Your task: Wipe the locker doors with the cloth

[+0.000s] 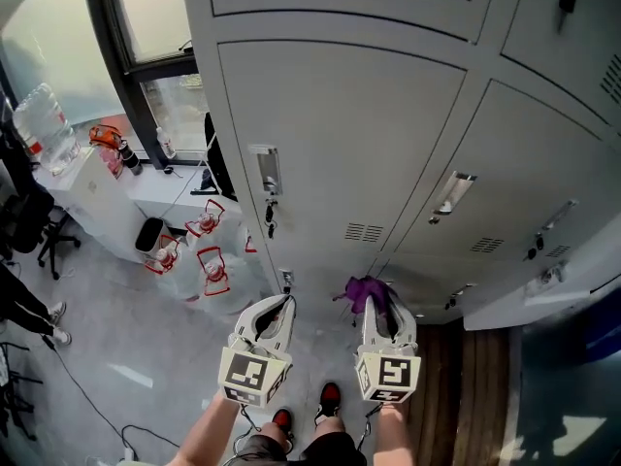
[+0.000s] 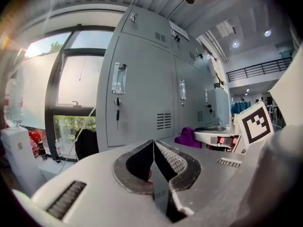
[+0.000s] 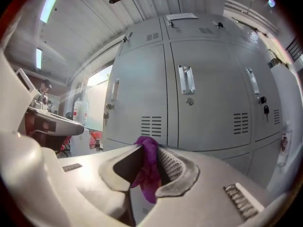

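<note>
Zero locker doors [image 1: 340, 134] look wiped, I judge, whole job left — my right gripper [image 1: 376, 301] clamps the purple cloth [image 1: 365, 289] short of them, left gripper [image 1: 280, 306] closed on nothing

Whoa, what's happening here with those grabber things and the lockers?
A person stands facing grey lockers, holding a gripper in each hand. The right gripper has its jaws shut on a purple cloth. The left gripper has its jaws shut with nothing between them. Both are held short of the doors, so the cloth is not touching a door at this moment.
</note>
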Action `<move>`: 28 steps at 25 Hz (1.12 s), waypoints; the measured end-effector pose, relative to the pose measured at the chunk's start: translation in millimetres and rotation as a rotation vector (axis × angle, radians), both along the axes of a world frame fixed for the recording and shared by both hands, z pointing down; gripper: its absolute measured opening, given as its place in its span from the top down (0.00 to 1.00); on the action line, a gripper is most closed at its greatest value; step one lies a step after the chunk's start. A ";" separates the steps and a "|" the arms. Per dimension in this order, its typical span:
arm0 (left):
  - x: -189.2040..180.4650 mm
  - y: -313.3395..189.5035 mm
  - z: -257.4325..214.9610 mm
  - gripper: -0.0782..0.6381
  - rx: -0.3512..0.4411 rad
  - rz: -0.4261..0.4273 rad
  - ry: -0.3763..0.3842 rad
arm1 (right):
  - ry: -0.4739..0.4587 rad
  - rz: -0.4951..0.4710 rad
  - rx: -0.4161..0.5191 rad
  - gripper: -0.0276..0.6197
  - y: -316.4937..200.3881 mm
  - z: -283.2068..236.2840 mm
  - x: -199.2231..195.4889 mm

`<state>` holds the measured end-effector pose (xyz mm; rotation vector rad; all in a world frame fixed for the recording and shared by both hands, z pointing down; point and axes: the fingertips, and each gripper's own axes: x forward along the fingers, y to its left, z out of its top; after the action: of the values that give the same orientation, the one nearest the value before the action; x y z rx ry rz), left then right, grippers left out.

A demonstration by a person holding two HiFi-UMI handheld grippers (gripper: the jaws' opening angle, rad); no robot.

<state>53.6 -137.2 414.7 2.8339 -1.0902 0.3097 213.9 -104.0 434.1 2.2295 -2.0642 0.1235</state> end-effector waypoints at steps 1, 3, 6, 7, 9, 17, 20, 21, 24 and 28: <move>-3.3 2.8 -12.4 0.85 0.005 0.000 0.002 | 0.004 0.001 0.003 0.81 5.2 -13.2 -2.5; -10.0 8.2 -36.0 0.85 0.017 -0.001 0.010 | 0.009 0.003 0.011 0.81 16.3 -38.6 -8.1; -22.3 18.5 -67.7 0.85 0.036 0.000 0.015 | 0.015 0.008 0.016 0.81 34.2 -70.1 -17.4; -26.8 22.1 -77.1 0.85 0.042 -0.001 0.016 | 0.018 0.011 0.022 0.81 40.1 -80.1 -20.2; -36.5 29.3 -93.7 0.85 0.053 -0.002 0.021 | 0.023 0.021 0.036 0.81 52.2 -99.1 -26.3; -80.1 62.6 -131.9 0.85 0.093 0.000 0.033 | 0.045 0.057 0.084 0.81 106.3 -143.8 -56.1; -93.2 78.3 -131.7 0.85 0.098 0.009 0.028 | 0.049 0.070 0.086 0.81 128.7 -144.6 -66.3; -97.8 82.7 -131.4 0.85 0.098 0.010 0.024 | 0.047 0.076 0.082 0.81 135.9 -143.0 -69.0; -111.1 94.6 -130.2 0.85 0.093 0.011 0.018 | 0.047 0.092 0.071 0.81 155.8 -140.6 -75.8; -130.0 110.1 -127.2 0.85 0.087 0.009 0.014 | 0.046 0.107 0.069 0.81 181.2 -139.4 -87.6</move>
<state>-76.4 -27.2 287.5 2.9130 -1.1149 0.2484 126.3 77.2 294.7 2.3607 -1.9552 0.0095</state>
